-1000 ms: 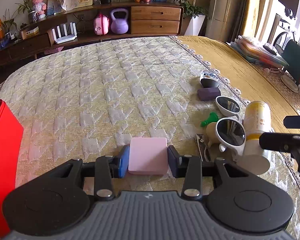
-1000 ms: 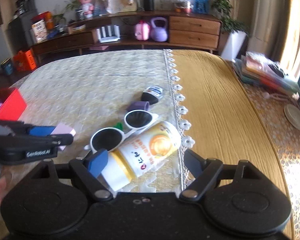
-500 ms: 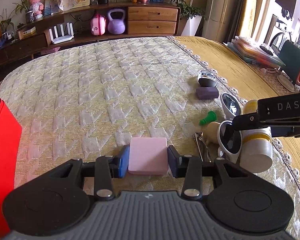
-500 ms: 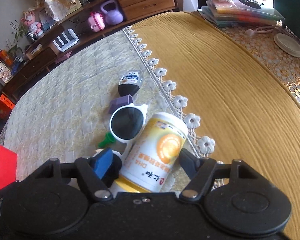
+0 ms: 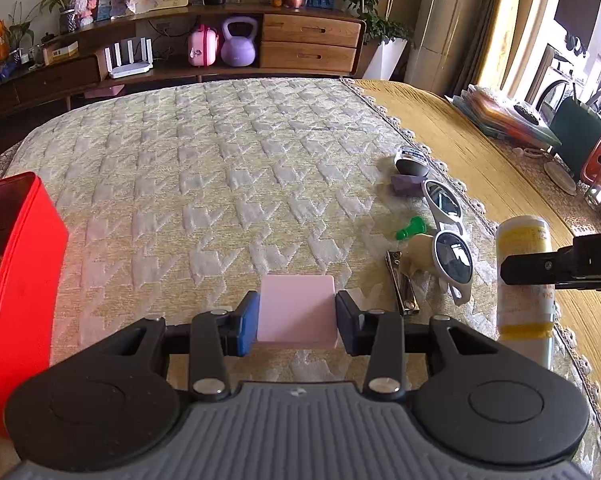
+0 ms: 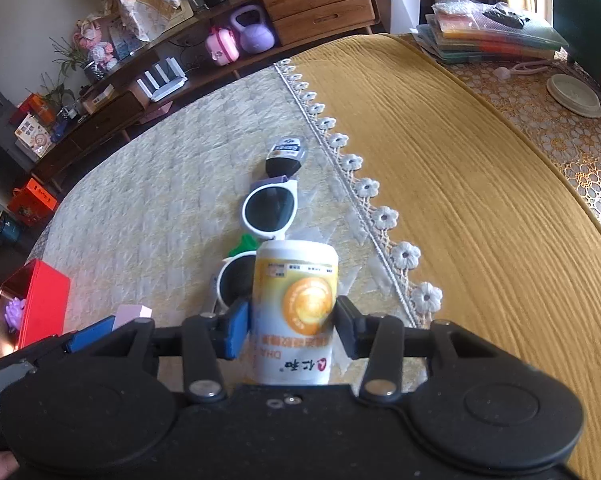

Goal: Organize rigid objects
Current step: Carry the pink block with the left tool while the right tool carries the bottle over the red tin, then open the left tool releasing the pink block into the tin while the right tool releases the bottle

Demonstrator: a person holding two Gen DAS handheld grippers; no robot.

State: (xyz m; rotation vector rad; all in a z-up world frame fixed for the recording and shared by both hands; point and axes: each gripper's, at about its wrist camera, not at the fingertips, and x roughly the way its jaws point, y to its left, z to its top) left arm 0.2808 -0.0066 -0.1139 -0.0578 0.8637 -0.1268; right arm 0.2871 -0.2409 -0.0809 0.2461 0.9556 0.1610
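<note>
My left gripper (image 5: 296,322) is shut on a pink square block (image 5: 297,307), held low over the quilted cloth. My right gripper (image 6: 290,330) is shut on a white and yellow bottle (image 6: 294,312); the bottle also shows in the left wrist view (image 5: 524,276). White sunglasses (image 5: 450,240), a green piece (image 5: 410,227), a nail clipper (image 5: 402,288), a purple block (image 5: 406,182) and a small dark bottle (image 5: 411,162) lie in a row near the lace edge. A red box (image 5: 16,272) stands at the left.
The yellow tablecloth (image 6: 460,160) lies to the right of the lace trim. A stack of folders (image 6: 488,36) and a small dish (image 6: 574,94) sit at the far right. A wooden shelf unit (image 5: 180,52) stands behind the table.
My right gripper has moved over the bottle and shut on it; the bottle has turned to point straight ahead. The left gripper still holds the pink block in place.
</note>
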